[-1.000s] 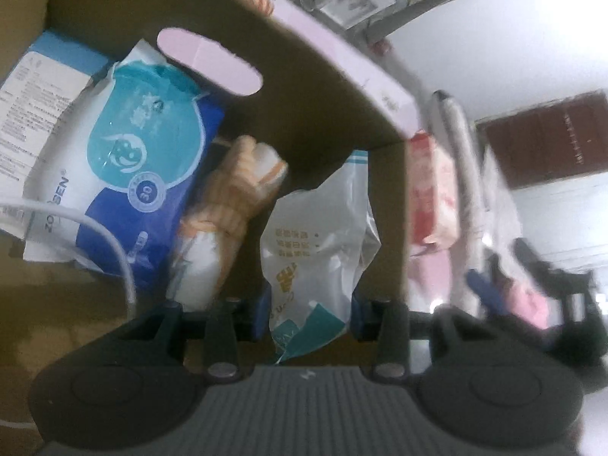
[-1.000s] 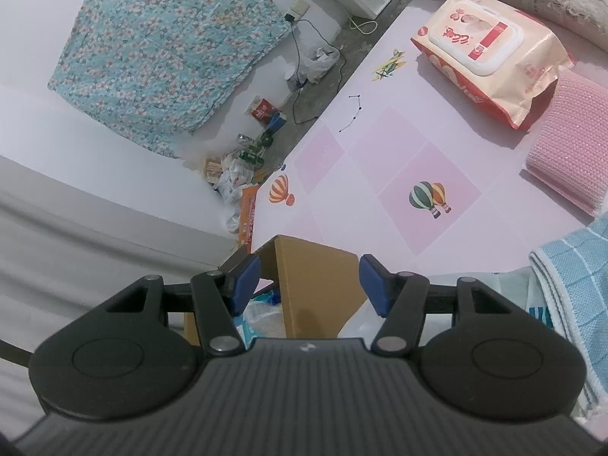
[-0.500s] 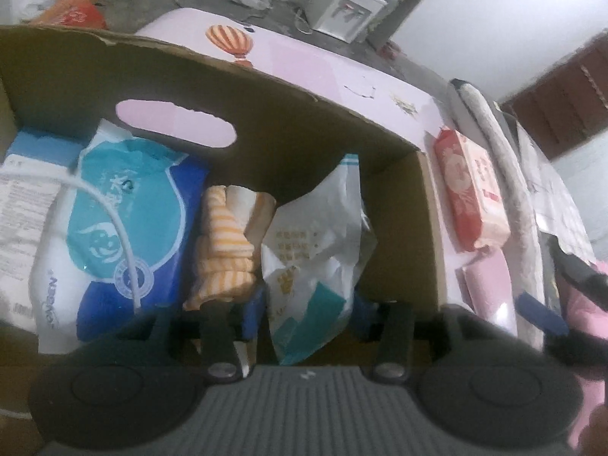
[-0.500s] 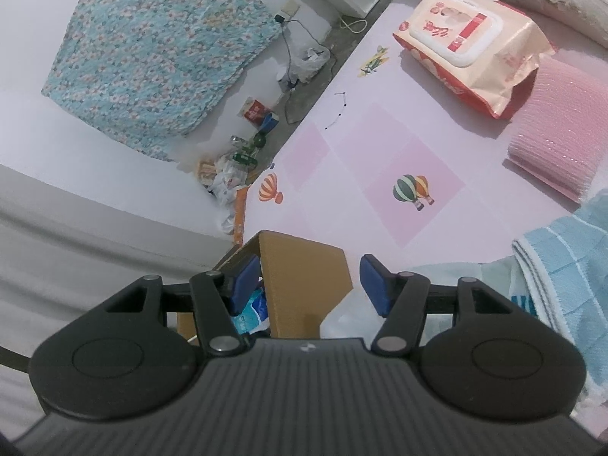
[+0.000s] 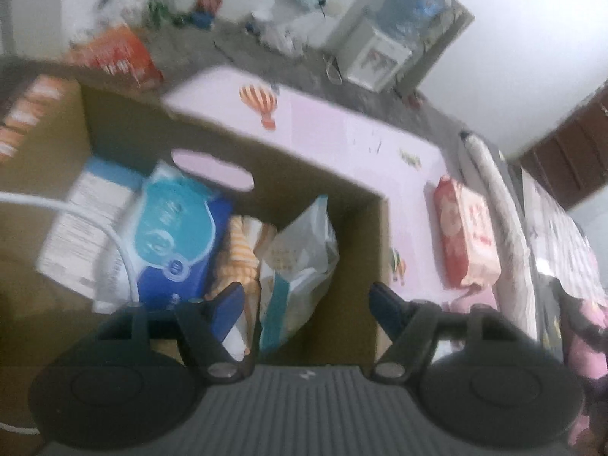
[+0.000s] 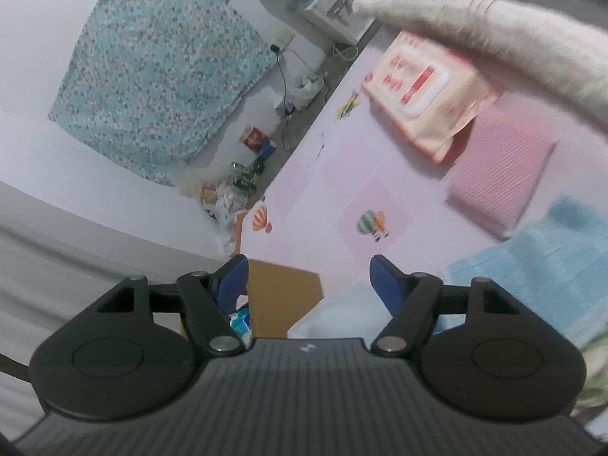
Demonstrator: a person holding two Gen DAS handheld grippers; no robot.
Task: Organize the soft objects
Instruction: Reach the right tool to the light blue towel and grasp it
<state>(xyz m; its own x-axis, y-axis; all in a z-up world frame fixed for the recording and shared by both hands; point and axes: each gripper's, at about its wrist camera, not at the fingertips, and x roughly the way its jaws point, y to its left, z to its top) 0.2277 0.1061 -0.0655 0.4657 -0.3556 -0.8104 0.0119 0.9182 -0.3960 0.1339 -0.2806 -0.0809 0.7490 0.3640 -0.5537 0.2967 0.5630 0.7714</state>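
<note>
In the left wrist view a cardboard box (image 5: 304, 159) holds a white-and-teal plastic pack (image 5: 296, 262), an orange striped cloth (image 5: 241, 250) and a blue wipes pack (image 5: 174, 235). My left gripper (image 5: 306, 304) hangs above the box, its jaws opening; the white pack stands below between them, untouched by the pads. My right gripper (image 6: 307, 279) is over the pink mat (image 6: 342, 174), jaws opening with nothing between them. Ahead of it lie a red-and-cream wipes pack (image 6: 425, 98), a pink folded cloth (image 6: 501, 178) and a blue towel (image 6: 532, 266).
A rolled white fabric (image 6: 475, 34) runs along the mat's far edge. The box's corner (image 6: 281, 296) sits just below the right gripper. A white cable (image 5: 95, 224) crosses the box. Floor clutter and a water dispenser (image 5: 376, 53) lie beyond the mat.
My left gripper let go of the white pack, opened wider and rose above the box. My right gripper swung toward the wipes pack and cloths and opened wider.
</note>
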